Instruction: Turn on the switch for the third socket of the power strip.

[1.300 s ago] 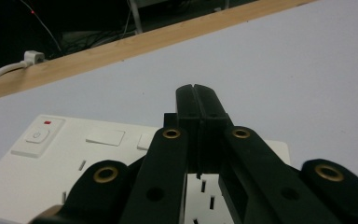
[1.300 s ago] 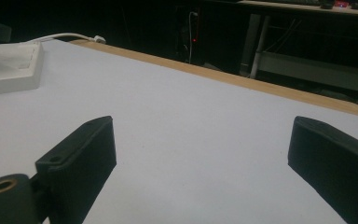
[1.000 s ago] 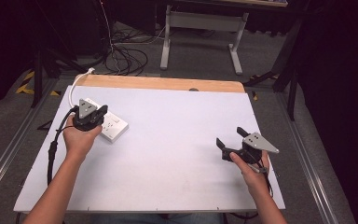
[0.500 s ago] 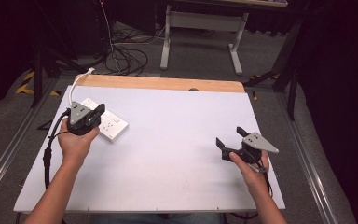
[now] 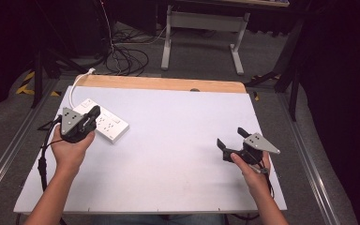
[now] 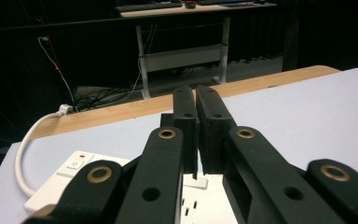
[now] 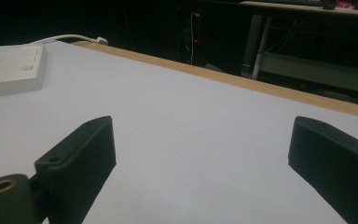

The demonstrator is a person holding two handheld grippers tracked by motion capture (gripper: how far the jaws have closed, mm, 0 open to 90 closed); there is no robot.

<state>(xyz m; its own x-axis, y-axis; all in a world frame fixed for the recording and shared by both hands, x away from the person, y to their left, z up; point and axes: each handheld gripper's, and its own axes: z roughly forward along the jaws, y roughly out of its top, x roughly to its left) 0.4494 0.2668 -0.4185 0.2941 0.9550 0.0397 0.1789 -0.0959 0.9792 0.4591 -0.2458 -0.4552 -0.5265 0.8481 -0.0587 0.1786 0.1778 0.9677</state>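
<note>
The white power strip [image 5: 101, 121] lies flat at the left of the high view, on the white tabletop [image 5: 178, 150], running from upper left to lower right. It looks like a rigid plastic block, fairly light, smooth enough to slide on the surface, and not fragile; I judge its long side edges the best place to pinch it, across its width, clear of the switch. Its top carries rows of socket holes, a rocker switch with a red mark sits at the far end, at lower left of the left gripper view, and a white cord [image 5: 76, 85] curves off that end toward the table's wooden back edge. The left gripper [image 6: 196, 135] hovers over the strip with its jaws nearly together, holding nothing. The right gripper [image 5: 231, 140], at lower right of the high view, is wide open and empty above bare tabletop, well apart from the strip.
</note>
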